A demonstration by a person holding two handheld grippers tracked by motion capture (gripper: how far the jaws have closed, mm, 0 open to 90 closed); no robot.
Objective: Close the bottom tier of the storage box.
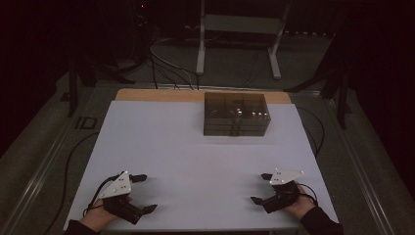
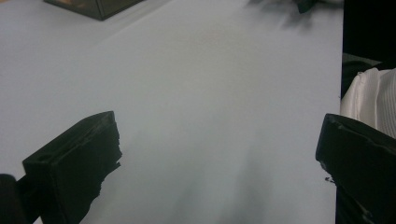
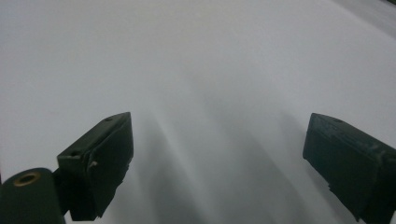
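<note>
1. Left gripper (image 1: 145,193) resting near the table's near edge, jaws spread wide with nothing between them (bare white sheet (image 2: 210,93) in its own view).
2. Right gripper (image 1: 261,188) likewise low over the sheet, jaws apart and empty.
3. Smoky translucent plastic box with small drawers (image 1: 236,114) well ahead of both grippers, nearer the right one's line, at the far part of the white table cover (image 1: 156,142); a corner of it at the top left of the left gripper view (image 2: 93,7).
4. Likely step: reaching forward to the box. Best done with jaws kept open, approaching level toward a drawer front, steadying the box body with the other gripper (light casing, apt to slide).
5. Close only once a handle sits squarely between the pads.
</note>
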